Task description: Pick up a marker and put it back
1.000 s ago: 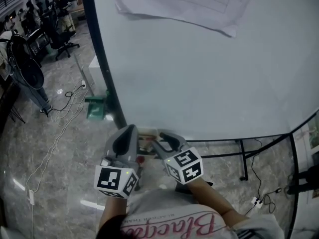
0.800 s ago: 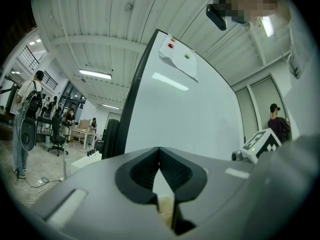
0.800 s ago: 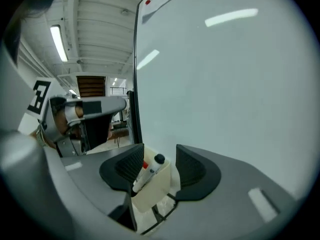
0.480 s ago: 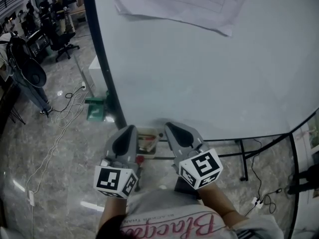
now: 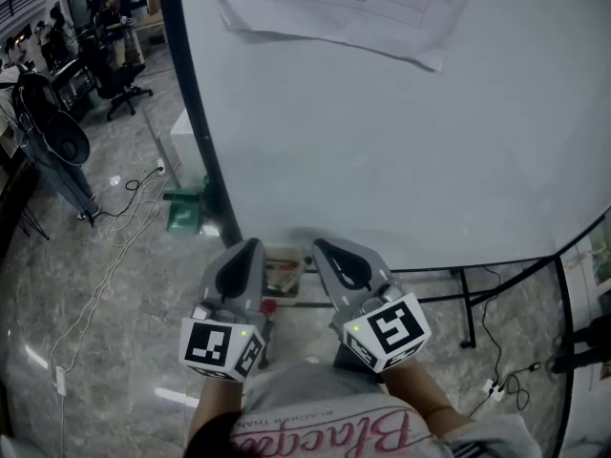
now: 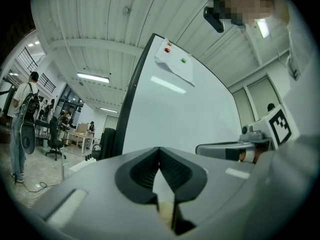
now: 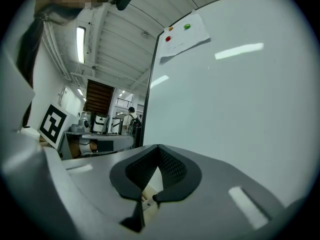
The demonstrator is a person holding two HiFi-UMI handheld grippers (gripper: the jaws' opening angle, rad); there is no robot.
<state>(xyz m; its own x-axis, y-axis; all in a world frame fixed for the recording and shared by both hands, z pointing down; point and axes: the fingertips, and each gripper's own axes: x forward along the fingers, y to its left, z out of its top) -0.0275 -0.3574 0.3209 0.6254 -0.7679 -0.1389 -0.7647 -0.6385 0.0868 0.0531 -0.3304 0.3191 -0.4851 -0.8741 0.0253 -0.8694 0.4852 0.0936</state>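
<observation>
Since one second ago the right gripper (image 5: 318, 244) has swung round: its marker cube (image 5: 387, 330) sits now more to the right and lower in the head view, and its tip points up at the lower edge of the whiteboard (image 5: 382, 141), while the left gripper (image 5: 253, 244) stays at the same place. Both grippers are side by side, near each other but not touching, just under the board's edge. In the right gripper view its fingers (image 7: 172, 170) are pressed together, the tips meet in one line, and nothing is between them; they were spread a second ago. In the left gripper view the fingers (image 6: 177, 171) are also pressed together at the tips and hold nothing. None of the fingers touches the board. Between the two grippers, at the board's lower edge, there is a small tray (image 5: 284, 267) with pale and reddish things in it; they are too small to tell, so I cannot say for sure which of them is the marker. A little red object (image 5: 270, 305) shows just below the tray. A sheet of paper (image 5: 363, 8) hangs at the top of the board, with its lower corner curling off the surface.
</observation>
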